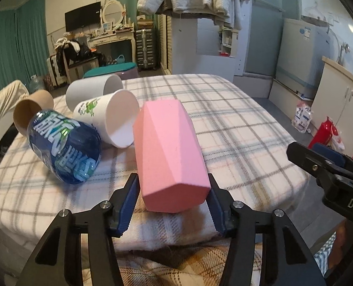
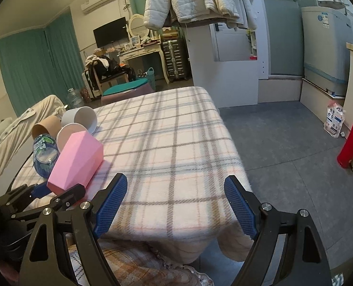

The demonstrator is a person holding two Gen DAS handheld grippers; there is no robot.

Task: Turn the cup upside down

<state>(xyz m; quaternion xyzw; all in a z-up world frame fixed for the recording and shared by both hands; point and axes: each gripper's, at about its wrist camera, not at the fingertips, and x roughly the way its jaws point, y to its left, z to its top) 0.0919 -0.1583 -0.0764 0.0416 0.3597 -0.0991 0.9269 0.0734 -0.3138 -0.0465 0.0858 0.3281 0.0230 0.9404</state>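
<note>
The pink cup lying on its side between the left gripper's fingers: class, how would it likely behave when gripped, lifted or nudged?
The pink cup has flat facets, so it would probably roll less readily than the round white cup beside it. Its matte surface suggests the left gripper pads should hold it without much slip. It looks rigid and likely light, though its weight cannot be confirmed.

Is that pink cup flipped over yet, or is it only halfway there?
Not yet. The left tongs are closed on the pink cup near its closed base, and it tilts on its side over the plaid table. Left to do: stand it mouth-down. The right tongs are open, holding nothing.
</note>
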